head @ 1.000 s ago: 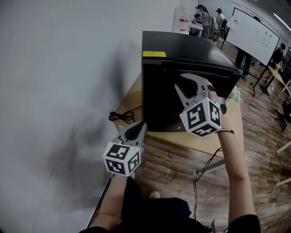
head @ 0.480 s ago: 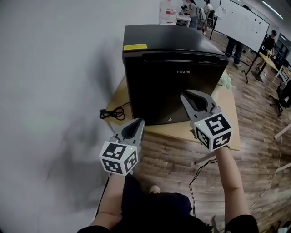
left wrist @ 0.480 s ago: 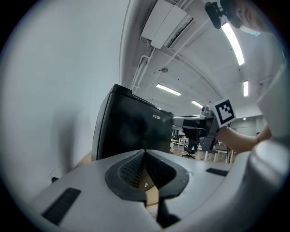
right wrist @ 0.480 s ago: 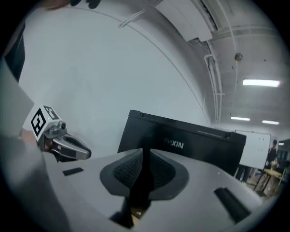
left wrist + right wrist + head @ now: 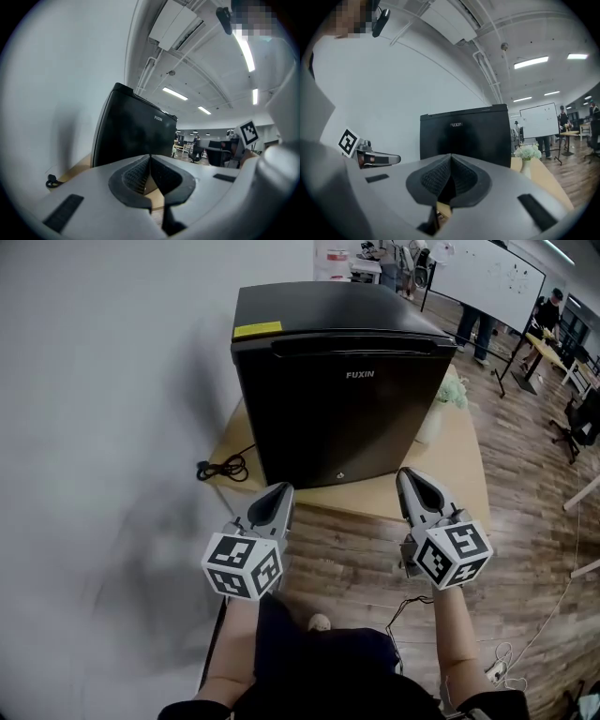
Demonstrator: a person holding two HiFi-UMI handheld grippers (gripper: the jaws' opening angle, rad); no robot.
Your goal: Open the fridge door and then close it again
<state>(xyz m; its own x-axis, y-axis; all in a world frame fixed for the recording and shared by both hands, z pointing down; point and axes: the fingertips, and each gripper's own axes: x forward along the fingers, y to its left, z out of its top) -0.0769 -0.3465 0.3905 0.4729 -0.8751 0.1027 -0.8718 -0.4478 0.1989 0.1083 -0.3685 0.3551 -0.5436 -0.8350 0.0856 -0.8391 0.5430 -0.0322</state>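
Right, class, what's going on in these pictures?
A person faces a black FUXIN mini fridge on a wooden table, a gripper in each hand. Its door is closed. The left gripper and right gripper hover short of it, both shut and empty; the right's jaws have just closed. Neither touches the fridge.

The fridge [image 5: 337, 390] in front of me is black and smooth, with a soft sheen on its door and top, and the yellow label [image 5: 257, 330] on its upper edge looks like a paper sticker. It stands on a table [image 5: 464, 460] of pale, smooth wood, above a floor [image 5: 347, 563] of brown grained planks with a dull shine, beside a matt white wall [image 5: 103, 381]. My left gripper [image 5: 280, 491] and right gripper [image 5: 407, 474] are matt grey plastic; their pads [image 5: 135, 174] are black and finely ribbed like rubber, and the cube [image 5: 242, 565] on each carries flat black-and-white print.
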